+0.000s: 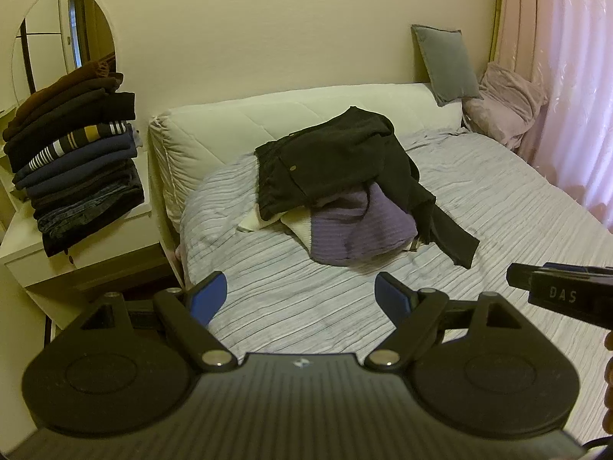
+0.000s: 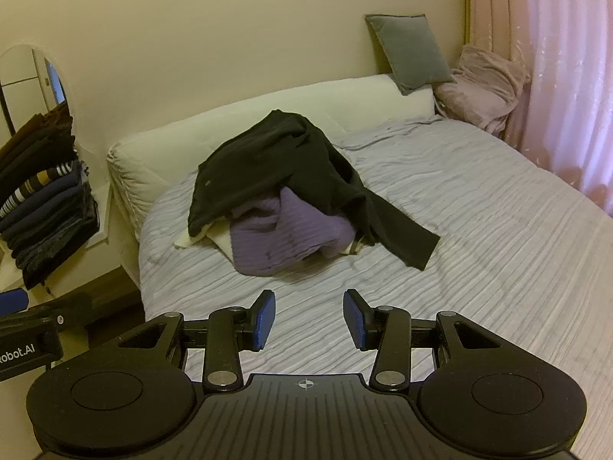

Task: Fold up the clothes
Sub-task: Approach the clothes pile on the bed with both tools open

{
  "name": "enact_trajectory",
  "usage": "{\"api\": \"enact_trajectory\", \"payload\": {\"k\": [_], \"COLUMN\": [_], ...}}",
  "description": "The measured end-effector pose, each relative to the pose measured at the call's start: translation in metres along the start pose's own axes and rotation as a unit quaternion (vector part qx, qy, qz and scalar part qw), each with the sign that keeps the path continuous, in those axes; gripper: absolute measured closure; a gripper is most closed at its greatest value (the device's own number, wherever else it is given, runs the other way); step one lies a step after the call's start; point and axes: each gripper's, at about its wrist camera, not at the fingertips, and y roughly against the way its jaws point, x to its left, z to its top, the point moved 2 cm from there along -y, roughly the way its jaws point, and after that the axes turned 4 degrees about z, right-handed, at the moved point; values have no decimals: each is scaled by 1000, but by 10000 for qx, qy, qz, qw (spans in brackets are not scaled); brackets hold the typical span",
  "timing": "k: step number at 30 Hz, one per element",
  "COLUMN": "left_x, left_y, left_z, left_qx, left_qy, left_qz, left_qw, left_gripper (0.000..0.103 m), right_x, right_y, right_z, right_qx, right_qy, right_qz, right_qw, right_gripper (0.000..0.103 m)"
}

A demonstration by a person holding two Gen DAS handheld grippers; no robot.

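Note:
A heap of unfolded clothes lies in the middle of the bed: a black garment (image 1: 337,157) (image 2: 276,161) on top, a purple knit (image 1: 360,226) (image 2: 291,230) and a cream piece (image 1: 295,228) (image 2: 214,239) under it. One black sleeve (image 1: 452,230) (image 2: 402,234) trails to the right. My left gripper (image 1: 300,295) is open and empty above the bedspread, short of the heap. My right gripper (image 2: 309,316) is open and empty, also short of the heap, and its side shows at the right edge of the left wrist view (image 1: 559,293).
The bed has a striped grey bedspread (image 1: 498,199) (image 2: 498,230) and a white headboard cushion (image 1: 214,130). A tall stack of folded clothes (image 1: 76,161) (image 2: 42,199) sits on a white nightstand (image 1: 49,260) at left. A grey pillow (image 1: 446,63), pink blanket (image 1: 505,107) and pink curtain (image 1: 574,76) are at right.

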Motion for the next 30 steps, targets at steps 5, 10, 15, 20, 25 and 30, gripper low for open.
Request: {"api": "enact_trajectory", "payload": {"k": [5,10,15,20,25,30], "left_x": [8,5,10,14,17,19], "left_y": [0,1,0,-5,-13,-31], "left_z": [9,3,5,8,12,18], "left_qx": [10,-6,-6,19,91,186], "left_qy": [-17,-19,-41,-54,-72,-140], "left_qz": [-26,47,94,127,116,48], "left_qw": [10000,10000,9999,9999,9999,9997], "left_gripper": [21,21,21,21,21,21], "right_x": [-2,-2,0,-1,1,2], "right_y": [0,3,4,2,-3,-8], "right_z": [-2,4,7,12,16,17], "right_qx": [-19,9,-1,-93,-215,-390], "right_qy": [-10,-31,-69,-91,-78,101], "right_qz": [-1,0,-2,2,6,-6], "right_qw": [10000,10000,10000,9999,9997,9992], "right_gripper": [59,59,59,59,59,60]}}
